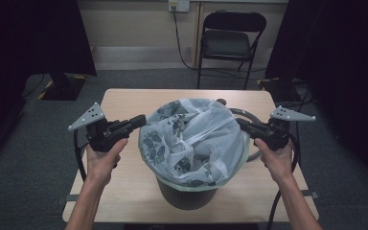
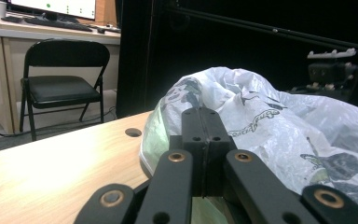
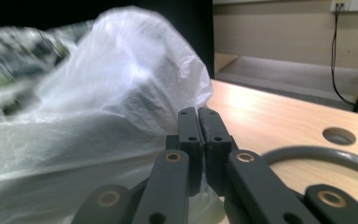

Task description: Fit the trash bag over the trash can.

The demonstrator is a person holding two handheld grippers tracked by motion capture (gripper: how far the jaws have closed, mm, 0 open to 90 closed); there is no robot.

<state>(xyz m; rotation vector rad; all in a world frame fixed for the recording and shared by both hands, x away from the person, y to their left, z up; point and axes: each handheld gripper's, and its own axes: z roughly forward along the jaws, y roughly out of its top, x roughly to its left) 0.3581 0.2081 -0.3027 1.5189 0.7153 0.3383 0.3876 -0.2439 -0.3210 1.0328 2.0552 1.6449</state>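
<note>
A light wooden bench (image 1: pixel 124 189) stands on grey carpet. A dark bin (image 1: pixel 188 194) lined with a printed plastic bag (image 1: pixel 196 139) sits near its front middle. A grey ring (image 1: pixel 250 120) lies flat beside the bin, toward the right, near a round hole (image 3: pixel 339 136) in the benchtop

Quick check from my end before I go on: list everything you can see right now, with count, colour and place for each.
Table: one, light wood, centre of the high view; round hole near its far edge.
Bin: one, dark, on the table's near middle.
Bag: one, translucent white with a dark leaf print, lining the bin and bunched above its rim.
Grey ring: one, on the table to the right of the bin.
Folding chair: one, black, beyond the table by the wall.
Wall socket: one, white, with a black cable hanging.
Left gripper: black, jaws shut on the bag's left edge.
Right gripper: black, jaws shut on the bag's right edge.
</note>
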